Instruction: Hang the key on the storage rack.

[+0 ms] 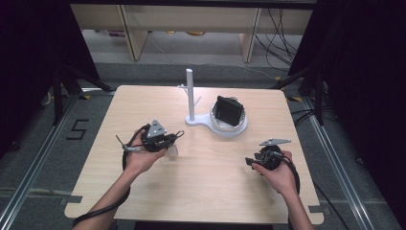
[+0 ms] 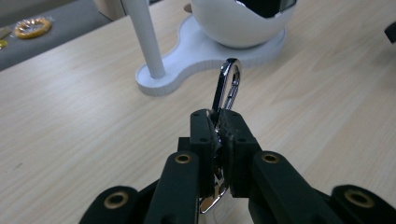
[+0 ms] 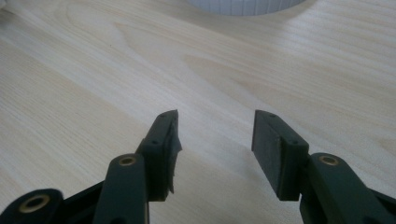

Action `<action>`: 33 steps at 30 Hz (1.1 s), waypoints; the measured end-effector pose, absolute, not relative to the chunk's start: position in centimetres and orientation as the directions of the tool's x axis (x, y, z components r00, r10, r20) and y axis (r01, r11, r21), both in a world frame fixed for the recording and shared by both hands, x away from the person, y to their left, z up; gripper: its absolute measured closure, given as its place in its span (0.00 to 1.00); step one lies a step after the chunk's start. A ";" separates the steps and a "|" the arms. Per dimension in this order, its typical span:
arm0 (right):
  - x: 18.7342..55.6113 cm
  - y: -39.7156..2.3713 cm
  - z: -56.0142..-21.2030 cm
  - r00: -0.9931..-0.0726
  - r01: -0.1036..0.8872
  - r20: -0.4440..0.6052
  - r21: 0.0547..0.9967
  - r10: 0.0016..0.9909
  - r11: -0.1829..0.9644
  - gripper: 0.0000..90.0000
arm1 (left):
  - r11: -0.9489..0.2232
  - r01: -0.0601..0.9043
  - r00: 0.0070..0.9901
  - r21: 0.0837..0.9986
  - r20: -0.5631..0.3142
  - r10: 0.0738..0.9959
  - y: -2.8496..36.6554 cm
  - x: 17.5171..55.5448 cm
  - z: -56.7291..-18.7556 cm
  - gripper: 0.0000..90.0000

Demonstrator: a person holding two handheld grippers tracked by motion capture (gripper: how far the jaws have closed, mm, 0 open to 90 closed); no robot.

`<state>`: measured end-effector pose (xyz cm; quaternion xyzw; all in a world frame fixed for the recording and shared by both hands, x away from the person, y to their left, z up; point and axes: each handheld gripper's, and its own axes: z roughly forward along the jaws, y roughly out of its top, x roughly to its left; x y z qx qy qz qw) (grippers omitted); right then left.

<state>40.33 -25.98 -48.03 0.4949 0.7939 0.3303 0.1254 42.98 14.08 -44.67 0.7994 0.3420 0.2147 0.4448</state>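
Clamping a chrome carabiner clip [image 2: 227, 88], the left gripper [image 2: 219, 133] has both pads pressed flat on the clip's lower half; the upper loop of the clip stands clear above the jaw tips, tilted slightly to the right in the left gripper view, and a short chrome end shows below the pads. In the high view the left gripper [image 1: 168, 143] sits in the person's left hand [image 1: 141, 155] above the left-centre of the wooden table [image 1: 201, 191], with the clip hanging at its tip. Beyond the clip lies a white stand [image 2: 187, 60]; its upright post [image 2: 144, 37] rises from a flat base, and a white bowl [image 2: 238, 23] sits on the same base; in the high view a dark object [image 1: 227, 111] rests inside the bowl, and short pegs branch from the post [image 1: 190, 93].

The right gripper [image 3: 215, 135] has its jaws released, well apart, with bare tabletop between them; in the high view it is held in the right hand [image 1: 277, 172] near the right edge of the table, well apart from the stand and from the left gripper.
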 end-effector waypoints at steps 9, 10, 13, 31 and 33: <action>40.4 -25.9 -48.4 -0.488 0.676 0.124 0.680 0.864 0.284 0.58 | -0.270 0.342 0.617 0.900 0.001 0.787 14.7 43.7 -44.1 0.93; 40.4 -26.0 -48.0 -0.502 0.696 0.126 0.646 0.856 0.313 0.58 | -0.261 0.340 0.611 0.903 -0.002 0.791 14.8 43.8 -44.1 0.93; 40.4 -26.0 -48.0 -0.504 0.695 0.127 0.647 0.854 0.314 0.58 | -0.241 0.329 0.595 0.913 -0.003 0.803 14.9 44.2 -44.0 0.93; 40.2 -25.8 -48.1 -0.487 0.693 0.120 0.656 0.865 0.299 0.58 | -0.176 0.282 0.524 0.943 0.002 0.852 14.7 47.1 -41.6 0.93; 40.2 -25.9 -48.1 -0.490 0.690 0.118 0.659 0.864 0.301 0.58 | -0.174 0.278 0.524 0.945 0.003 0.852 14.6 47.5 -41.2 0.93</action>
